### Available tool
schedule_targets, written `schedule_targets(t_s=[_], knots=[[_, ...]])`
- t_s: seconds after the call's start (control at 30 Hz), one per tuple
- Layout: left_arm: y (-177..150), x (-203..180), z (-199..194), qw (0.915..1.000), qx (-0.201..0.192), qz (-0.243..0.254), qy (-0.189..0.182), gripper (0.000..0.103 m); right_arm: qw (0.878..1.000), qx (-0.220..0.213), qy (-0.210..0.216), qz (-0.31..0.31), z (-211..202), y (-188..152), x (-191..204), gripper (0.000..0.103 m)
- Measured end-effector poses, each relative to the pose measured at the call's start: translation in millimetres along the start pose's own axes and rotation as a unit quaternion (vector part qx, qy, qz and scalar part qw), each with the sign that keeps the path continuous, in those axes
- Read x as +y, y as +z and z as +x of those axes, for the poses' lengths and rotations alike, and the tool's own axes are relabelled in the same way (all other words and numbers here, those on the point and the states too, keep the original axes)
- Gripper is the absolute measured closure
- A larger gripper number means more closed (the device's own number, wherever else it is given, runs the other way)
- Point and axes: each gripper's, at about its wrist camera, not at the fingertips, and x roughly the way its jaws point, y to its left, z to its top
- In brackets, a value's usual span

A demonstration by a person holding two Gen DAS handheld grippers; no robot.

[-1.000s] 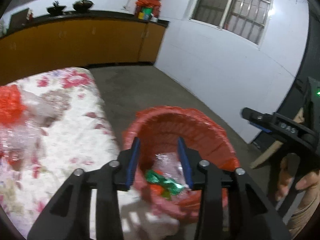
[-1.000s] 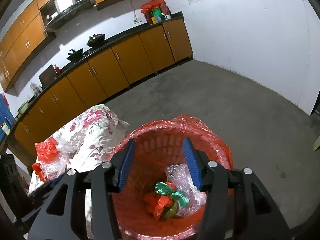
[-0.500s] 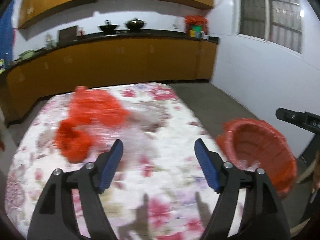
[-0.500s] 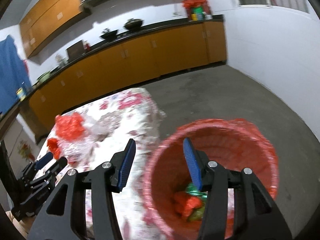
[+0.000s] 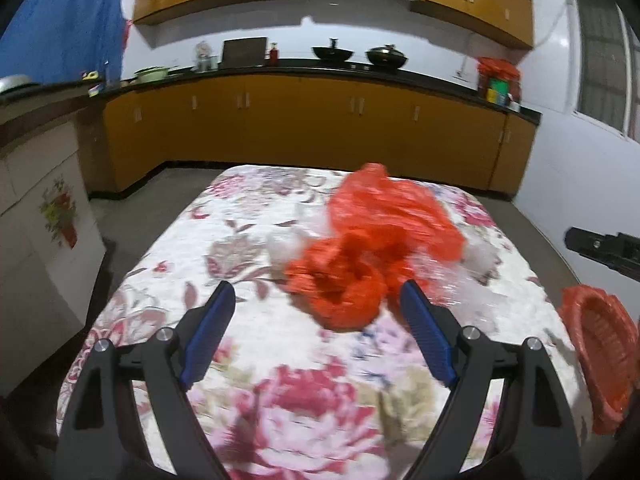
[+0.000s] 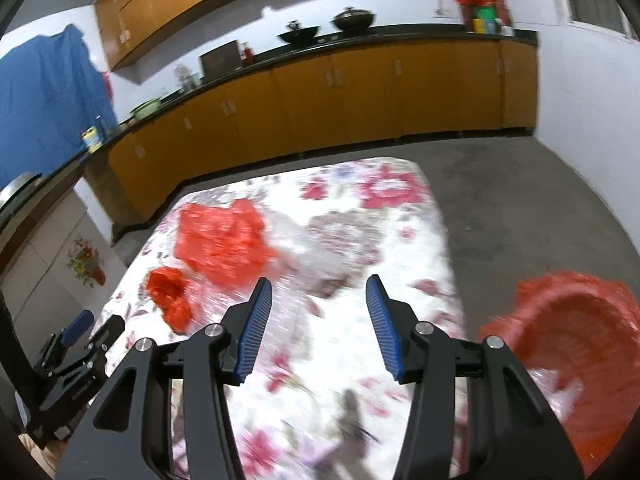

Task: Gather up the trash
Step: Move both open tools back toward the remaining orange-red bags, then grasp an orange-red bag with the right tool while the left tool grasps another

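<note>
Dim indoor light, motion blur and strong fisheye bending in both wrist views

The floral tablecloth [image 5: 256, 264] smears toward the bottom edge in both views, and the red plastic bags [image 5: 384, 224] and red basket [image 6: 576, 344] are soft-edged with streaked blur. The window [image 5: 604, 60] shows only weak grey light and the white wall [image 5: 568, 168] carries a pale sheen. The counter [image 5: 320, 70] curves with lens distortion, and black vignette fills the corners. Faint shadows of the gripper fingers fall on the cloth near the lower edge. The blue finger pads [image 6: 256, 332] stay sharp
</note>
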Motion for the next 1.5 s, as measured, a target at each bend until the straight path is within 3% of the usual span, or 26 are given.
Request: schedule_targets(t_s=[0.13, 0.2, 0.23, 0.3, 0.53, 0.57, 0.63, 0.67, 0.73, 0.93, 1.13, 1.33, 1.5], knots=[[2, 20, 2, 0.9998, -0.002, -0.016, 0.008, 0.020, 0.999, 0.005, 0.026, -0.035, 33, 14, 39, 0.052], [3, 29, 2, 0.9996, -0.004, -0.024, 0.012, 0.020, 0.998, 0.006, 0.028, -0.054, 51, 22, 59, 0.047], [4, 35, 2, 0.9995, -0.005, -0.028, 0.016, 0.020, 0.998, 0.005, 0.027, -0.061, 57, 24, 66, 0.041], [3, 43, 3, 0.9992, -0.005, -0.034, 0.021, 0.020, 0.997, 0.004, 0.024, -0.076, 69, 28, 80, 0.037], [2, 63, 7, 0.9984, -0.001, -0.052, 0.022, 0.020, 0.991, 0.041, -0.009, -0.126, 119, 29, 106, 0.037], [2, 64, 8, 0.9983, 0.000, -0.054, 0.020, 0.020, 0.990, 0.050, -0.011, -0.129, 124, 27, 106, 0.041], [1, 65, 10, 0.9983, 0.001, -0.057, 0.014, 0.020, 0.988, 0.077, -0.009, -0.133, 133, 21, 104, 0.079], [1, 65, 11, 0.9983, 0.003, -0.058, 0.011, 0.020, 0.988, 0.082, -0.007, -0.131, 134, 20, 103, 0.091], [2, 64, 12, 0.9983, 0.004, -0.058, 0.007, 0.020, 0.990, 0.075, -0.002, -0.122, 127, 20, 99, 0.099], [4, 55, 18, 0.9984, 0.005, -0.055, -0.010, 0.020, 0.997, 0.013, 0.025, -0.069, 79, 38, 79, 0.100], [10, 35, 33, 0.9980, 0.014, -0.048, -0.039, 0.023, 0.999, -0.034, 0.025, -0.024, 31, 43, 46, 0.101], [18, 9, 52, 0.9979, 0.026, -0.027, -0.052, 0.027, 0.999, -0.051, 0.016, 0.010, 3, 33, 14, 0.102], [19, -7, 72, 0.9982, 0.043, 0.000, -0.041, 0.034, 0.998, -0.056, 0.012, 0.033, -13, 28, -7, 0.102]])
